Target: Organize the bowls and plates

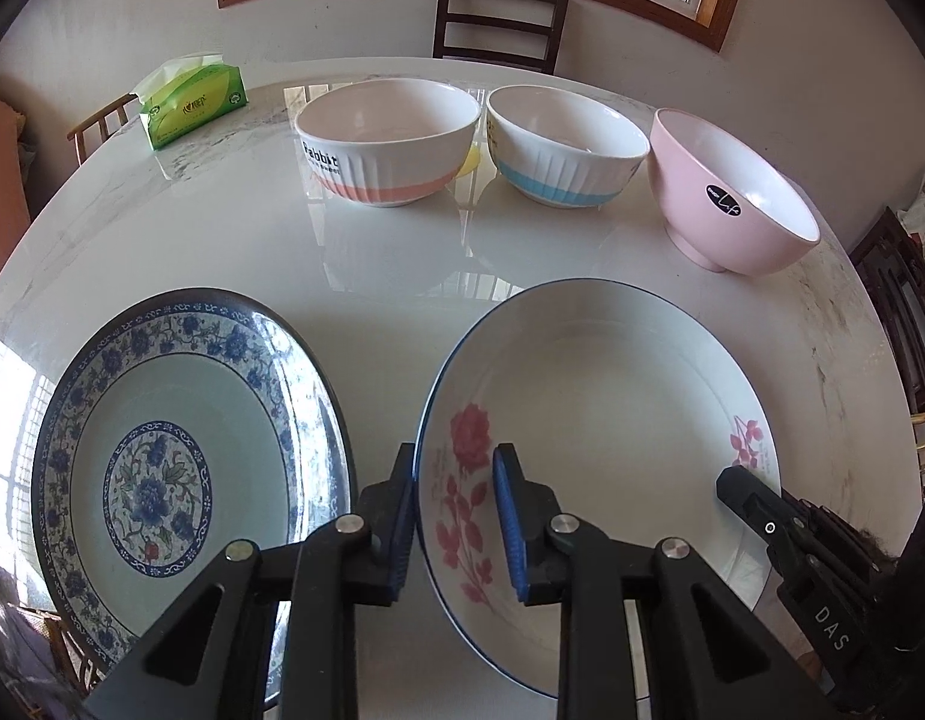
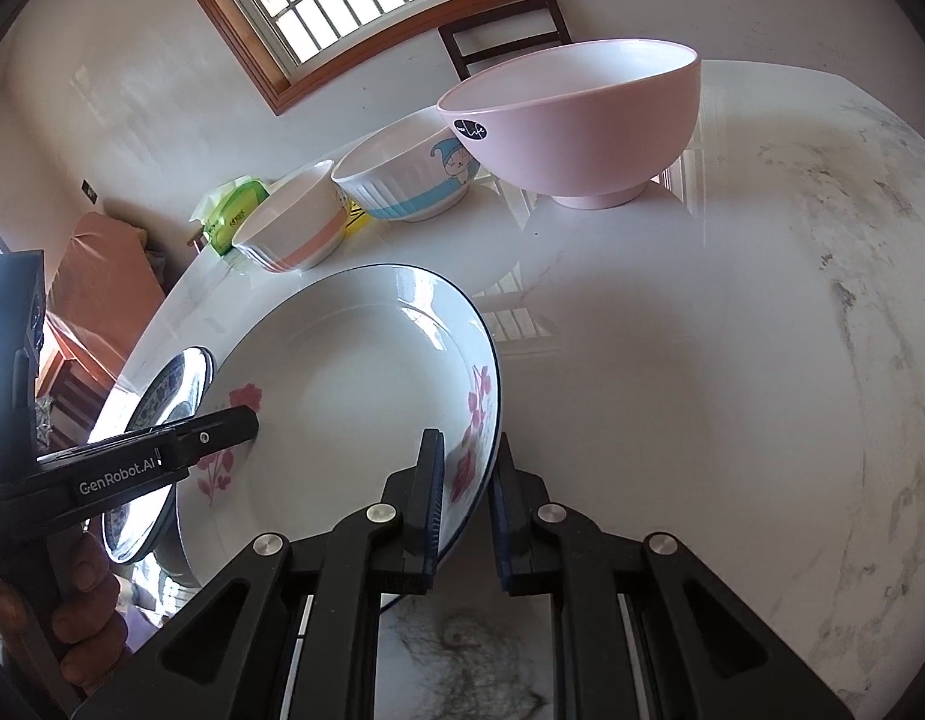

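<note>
A white plate with pink flowers (image 1: 612, 408) and a thin blue rim is held between both grippers, a little above the table. My left gripper (image 1: 455, 456) is shut on its left rim, one pad outside and one inside. My right gripper (image 2: 468, 444) is shut on its right rim, by a pink blossom. In the right wrist view the flower plate (image 2: 354, 372) tilts, and a blue-patterned plate (image 2: 162, 396) lies just beyond its left edge. That blue floral plate (image 1: 180, 456) rests on the table beside my left gripper.
Three bowls stand in a row at the back of the marble table (image 1: 222, 228): one with a salmon band (image 1: 390, 138), one with a blue band (image 1: 564, 144), one pink (image 1: 732, 198). A green tissue pack (image 1: 192, 99) lies far left. A dark chair (image 1: 498, 24) stands behind.
</note>
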`<state>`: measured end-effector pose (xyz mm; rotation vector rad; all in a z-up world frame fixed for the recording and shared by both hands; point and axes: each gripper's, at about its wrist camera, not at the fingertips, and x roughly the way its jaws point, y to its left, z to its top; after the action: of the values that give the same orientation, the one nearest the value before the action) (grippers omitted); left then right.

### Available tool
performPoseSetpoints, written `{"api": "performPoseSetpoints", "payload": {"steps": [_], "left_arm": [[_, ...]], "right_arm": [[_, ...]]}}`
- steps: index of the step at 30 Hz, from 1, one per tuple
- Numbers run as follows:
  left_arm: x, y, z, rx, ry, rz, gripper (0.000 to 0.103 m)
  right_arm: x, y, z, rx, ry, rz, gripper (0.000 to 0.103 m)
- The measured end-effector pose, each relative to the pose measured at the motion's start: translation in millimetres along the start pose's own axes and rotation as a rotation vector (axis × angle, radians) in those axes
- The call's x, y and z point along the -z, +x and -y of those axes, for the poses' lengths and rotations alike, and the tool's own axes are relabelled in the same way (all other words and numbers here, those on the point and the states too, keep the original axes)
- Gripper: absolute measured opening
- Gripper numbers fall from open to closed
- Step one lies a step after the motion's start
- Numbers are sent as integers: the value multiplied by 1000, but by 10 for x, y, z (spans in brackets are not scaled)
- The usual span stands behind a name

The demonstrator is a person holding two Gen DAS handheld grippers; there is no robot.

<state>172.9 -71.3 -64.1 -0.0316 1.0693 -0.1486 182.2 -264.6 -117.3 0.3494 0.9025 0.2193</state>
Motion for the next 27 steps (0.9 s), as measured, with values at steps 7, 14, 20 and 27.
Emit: {"api": "performPoseSetpoints", "payload": {"steps": [7,14,20,27], "left_arm": [[137,-145,38,17,8,7,25],[257,-272,34,30,9,11,25],[350,-358,-13,36,-1,14,25],[493,-464,-184,34,-39,16,25]], "right_arm": [[174,-120,57,-25,44,-6,15],[307,-256,24,-29,54,-3,15],[379,-335,-24,-33,54,-2,15],[470,-395,-149,-40,38,-7,15]]}}
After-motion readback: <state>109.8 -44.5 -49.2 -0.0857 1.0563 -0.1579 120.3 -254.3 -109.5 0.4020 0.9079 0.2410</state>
